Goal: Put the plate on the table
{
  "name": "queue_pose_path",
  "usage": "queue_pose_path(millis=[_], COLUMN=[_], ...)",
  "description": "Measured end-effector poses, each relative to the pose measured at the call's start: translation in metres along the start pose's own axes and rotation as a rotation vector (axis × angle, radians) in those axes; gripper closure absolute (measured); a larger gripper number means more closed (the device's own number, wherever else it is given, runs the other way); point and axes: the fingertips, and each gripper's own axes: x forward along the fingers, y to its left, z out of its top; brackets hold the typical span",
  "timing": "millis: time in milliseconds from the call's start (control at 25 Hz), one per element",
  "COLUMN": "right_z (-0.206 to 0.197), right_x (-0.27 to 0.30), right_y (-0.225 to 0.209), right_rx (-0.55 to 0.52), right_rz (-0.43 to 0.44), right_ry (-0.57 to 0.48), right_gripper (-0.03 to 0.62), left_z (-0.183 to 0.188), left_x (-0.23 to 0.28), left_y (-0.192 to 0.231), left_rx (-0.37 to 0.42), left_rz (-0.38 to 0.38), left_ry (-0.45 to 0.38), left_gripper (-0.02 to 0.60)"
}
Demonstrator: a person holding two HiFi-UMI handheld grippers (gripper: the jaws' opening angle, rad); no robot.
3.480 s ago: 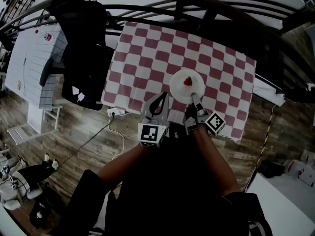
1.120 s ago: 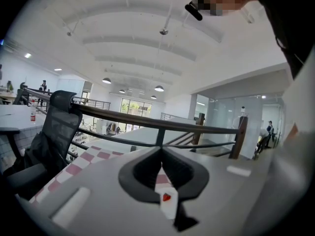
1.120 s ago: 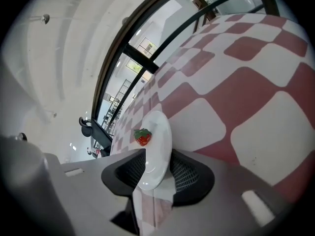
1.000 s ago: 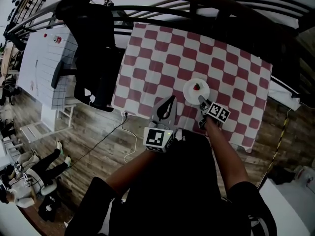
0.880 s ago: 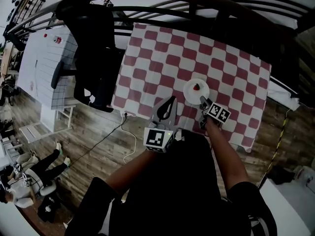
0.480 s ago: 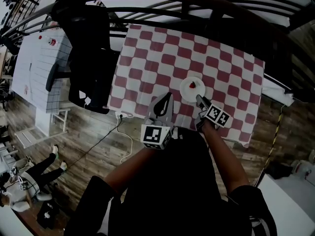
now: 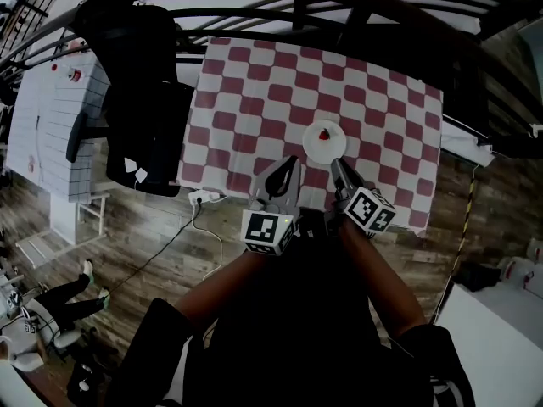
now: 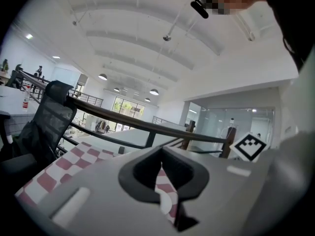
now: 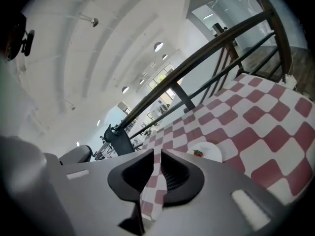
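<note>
A white plate [image 7: 324, 142] with a strawberry [image 7: 323, 134] on it lies on the red-and-white checked table [image 7: 254, 100], near its front edge. My right gripper [image 7: 338, 166] hovers just short of the plate's near rim, apart from it. Its jaws are closing, only a narrow gap is left, and nothing is between them. In the right gripper view the plate [image 9: 207, 152] lies beyond the right gripper [image 9: 156, 155], to its right. My left gripper [image 7: 287, 166] is held at the table's front edge, left of the plate. In its own view the left gripper [image 8: 161, 151] is shut and empty.
A black office chair [image 7: 140, 100] stands at the table's left side. A dark railing [image 7: 339, 7] runs behind the table. A white power strip and cable [image 7: 200, 197] lie on the wooden floor below the table's front left corner.
My right gripper has drawn back from the plate's rim toward the table's front edge. The plate stays on the table. The left gripper has hardly moved.
</note>
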Motion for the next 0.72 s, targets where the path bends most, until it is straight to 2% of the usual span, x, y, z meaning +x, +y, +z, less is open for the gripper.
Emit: queue_pose_path(millis=[40,120,360,560,720], right_z=[-0.001,-0.003,-0.002,0.017,0.024], right_x=[-0.004,-0.01,-0.028,-0.044,-0.057], right_y=[0.004,0.012,0.05,0.087,0.109], right_rx=[0.019,0.043,-0.013,-0.197,-0.316], right_rz=[0.007,0.019,0.05,0.046,0.03], right_ry=[-0.01,-0.022,-0.062,-0.137,-0.191], right_gripper=[0.562,0.577,0.594,0.595,0.595], left_z=[0.001,0.001,0.006,0.015,0.025], left_x=[-0.002,-0.007,-0.021,-0.032,-0.04], left_y=[-0.001,-0.002,-0.001,-0.005,-0.01], left_rx=[0.002,-0.002,-0.021,-0.011,0.064], left_rz=[-0.006,-0.013,-0.023,-0.055,-0.064], left_ry=[-0.007,-0.003,0.002,-0.013,-0.05], left_gripper=[0.572,0.572,0.572,0.572,0.572])
